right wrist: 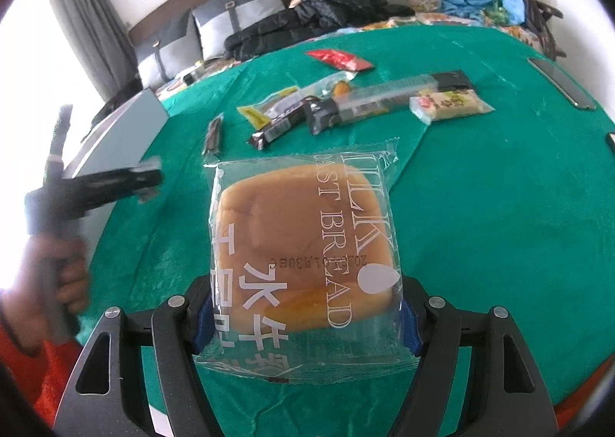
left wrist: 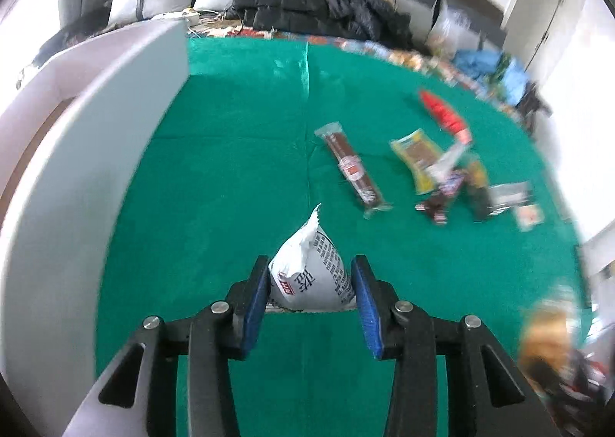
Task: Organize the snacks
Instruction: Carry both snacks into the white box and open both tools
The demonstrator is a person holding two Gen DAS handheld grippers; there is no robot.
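A green cloth (right wrist: 480,183) covers the counter, creased along fold lines. On it lie a red packet (right wrist: 338,59), a long clear-and-black pack (right wrist: 388,100) beside a pale yellow-green packet (right wrist: 447,105), a yellow-edged pouch (right wrist: 269,108) with a dark bar (right wrist: 282,123) across it, and a thin brown stick (right wrist: 214,135) (all loosely grouped toward the far side). A white box wall (left wrist: 77,175) stands at the cloth's left edge, and a dark flat slab (right wrist: 561,81) lies near its right edge.

Wrapped bread (right wrist: 303,241), white packet (left wrist: 311,275), both gripped
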